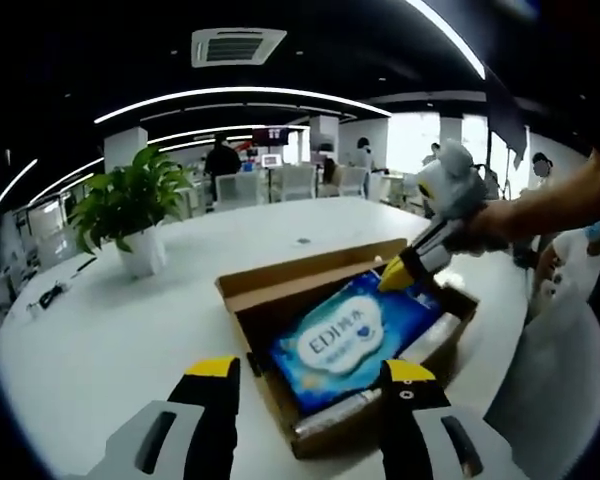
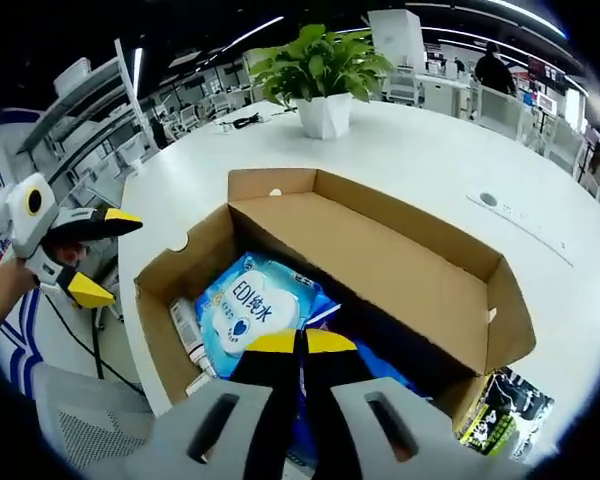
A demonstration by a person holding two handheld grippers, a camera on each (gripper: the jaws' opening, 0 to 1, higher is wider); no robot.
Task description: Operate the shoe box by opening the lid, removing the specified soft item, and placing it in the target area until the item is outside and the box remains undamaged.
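Right gripper (image 2: 300, 345), jaws pressed together, reaching down into the open shoe box (image 2: 410, 270) over the blue soft pack (image 2: 248, 312), its fingertip contact hidden; left gripper (image 1: 310, 385), jaws spread and empty, held before the box on the white worktop (image 1: 100, 320), potted plant (image 1: 130, 215) beyond.

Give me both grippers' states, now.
Left gripper: open, holding nothing, near the box.
Right gripper: shut, tips on the blue pack in the box; grip cannot be told.
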